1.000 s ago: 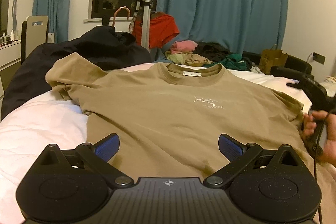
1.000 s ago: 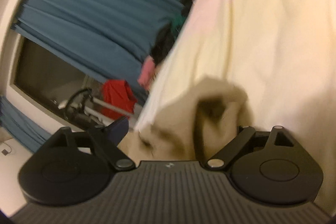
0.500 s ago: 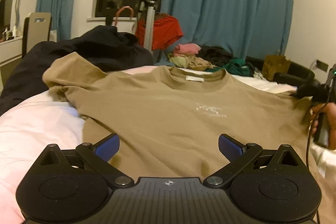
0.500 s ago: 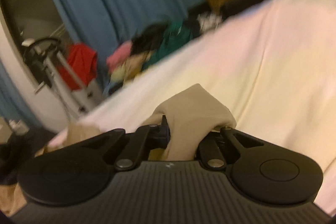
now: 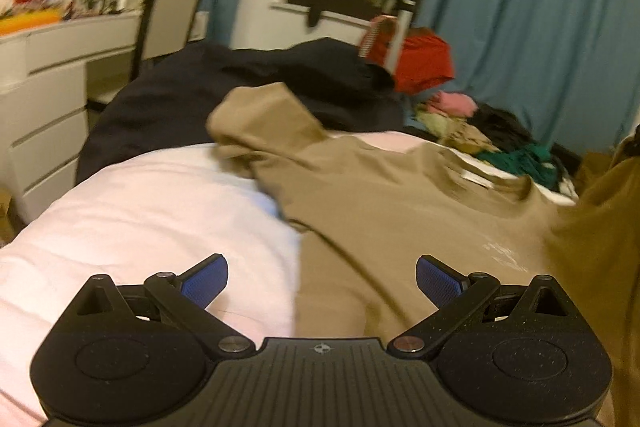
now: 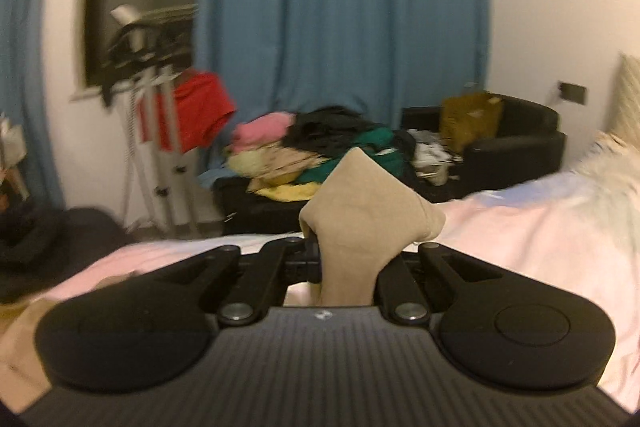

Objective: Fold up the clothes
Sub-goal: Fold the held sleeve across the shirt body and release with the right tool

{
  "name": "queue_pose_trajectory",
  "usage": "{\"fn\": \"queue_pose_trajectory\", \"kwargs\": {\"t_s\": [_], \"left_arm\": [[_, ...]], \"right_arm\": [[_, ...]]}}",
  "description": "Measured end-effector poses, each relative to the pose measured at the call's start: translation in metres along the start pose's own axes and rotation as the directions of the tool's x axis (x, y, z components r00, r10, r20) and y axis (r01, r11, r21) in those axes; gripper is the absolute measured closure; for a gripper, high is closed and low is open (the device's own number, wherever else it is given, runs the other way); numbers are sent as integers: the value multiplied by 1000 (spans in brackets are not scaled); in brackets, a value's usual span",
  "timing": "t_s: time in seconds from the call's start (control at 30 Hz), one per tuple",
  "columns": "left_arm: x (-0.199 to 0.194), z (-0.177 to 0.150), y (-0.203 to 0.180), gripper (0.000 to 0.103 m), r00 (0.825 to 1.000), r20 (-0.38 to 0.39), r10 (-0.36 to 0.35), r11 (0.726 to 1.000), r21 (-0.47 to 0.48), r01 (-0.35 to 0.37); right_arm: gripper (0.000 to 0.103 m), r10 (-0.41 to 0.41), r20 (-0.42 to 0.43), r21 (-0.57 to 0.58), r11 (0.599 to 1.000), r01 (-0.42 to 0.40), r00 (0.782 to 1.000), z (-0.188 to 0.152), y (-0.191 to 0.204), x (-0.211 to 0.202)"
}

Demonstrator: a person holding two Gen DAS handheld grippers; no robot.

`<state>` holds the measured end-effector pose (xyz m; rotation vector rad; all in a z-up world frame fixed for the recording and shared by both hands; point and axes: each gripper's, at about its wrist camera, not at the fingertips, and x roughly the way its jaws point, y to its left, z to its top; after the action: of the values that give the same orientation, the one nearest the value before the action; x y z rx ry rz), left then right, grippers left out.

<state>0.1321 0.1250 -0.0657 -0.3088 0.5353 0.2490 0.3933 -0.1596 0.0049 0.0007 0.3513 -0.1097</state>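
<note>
Right wrist view: right gripper (image 6: 348,263) pinches the tan T-shirt (image 6: 368,203) sleeve at twelve o'clock; thin bite may slip, while left gripper (image 5: 322,281) gapes empty.

Left gripper (image 5: 322,281) fingers spread wide, empty; right gripper (image 6: 348,259) fingers clamped on cloth.

No text can be read. The tan T-shirt (image 5: 400,219) carries a small white chest print (image 5: 505,255) and a white neck label (image 5: 476,178), both too blurred to make out.
</note>
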Motion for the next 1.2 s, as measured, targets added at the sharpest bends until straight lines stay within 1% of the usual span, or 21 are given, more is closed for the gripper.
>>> {"fn": "queue_pose_trajectory", "kwargs": {"t_s": [0.1,0.17,0.23,0.3,0.37,0.4,0.47,0.5,0.53,0.6,0.7,0.8,0.9,0.97,1.03,1.1,1.17,1.2], "left_arm": [[2,4,12,2,1000,-3,-1,999,-54,1],[4,2,11,3,1000,-4,12,999,-53,-12],[7,0,9,3,1000,-5,23,999,-46,-23],[13,-4,8,3,1000,-16,21,999,-42,-22],[21,-8,8,3,999,-34,9,999,-49,-11],[25,-9,7,3,999,-40,5,999,-50,-7],[30,-11,4,4,999,-48,-4,999,-39,2],[31,-12,3,4,999,-48,-8,999,-33,7],[32,-13,2,4,999,-46,-12,1000,-29,11],[32,-14,-1,4,999,-40,-6,1000,-20,5],[31,-16,-4,5,999,-42,-5,1000,-5,5],[26,-19,-9,5,999,-42,-7,1000,18,8],[16,-23,-19,5,1000,-25,-15,998,66,17],[5,-28,-27,5,1000,2,-17,993,114,16],[-7,-33,-35,5,999,30,-30,988,151,25],[-18,-36,-42,5,998,45,-45,982,184,36],[-29,-39,-49,5,998,43,-52,975,218,41],[-34,-40,-51,5,998,37,-60,972,229,50]], "right_arm": [[95,60,-45,-71,995,-63,997,-15,58,10],[95,97,-49,-134,986,-103,994,-32,89,16],[94,114,-58,-195,973,-123,992,-50,111,22],[93,149,-96,-180,970,-164,984,-63,122,36],[92,197,-147,-141,966,-218,969,-70,129,48],[90,218,-172,-126,962,-241,961,-72,129,53],[51,273,-206,-109,948,-299,940,-75,128,54],[10,289,-199,-105,944,-314,936,-73,126,50],[0,305,-189,-102,939,-327,933,-71,123,45],[0,348,-138,-93,928,-362,927,-66,109,20],[0,368,-111,-59,925,-376,923,-56,84,-15],[0,407,-69,1,913,-408,911,-55,46,-69],[0,422,-53,51,906,-419,905,-65,8,-126],[0,429,-37,80,901,-426,902,-76,-17,-166],[0,407,-32,87,911,-403,913,-92,-41,-208],[0,367,-26,104,926,-362,930,-108,-64,-239],[0,322,-49,151,938,-311,946,-120,-84,-263],[0,316,-39,166,938,-306,948,-123,-92,-274]]}}
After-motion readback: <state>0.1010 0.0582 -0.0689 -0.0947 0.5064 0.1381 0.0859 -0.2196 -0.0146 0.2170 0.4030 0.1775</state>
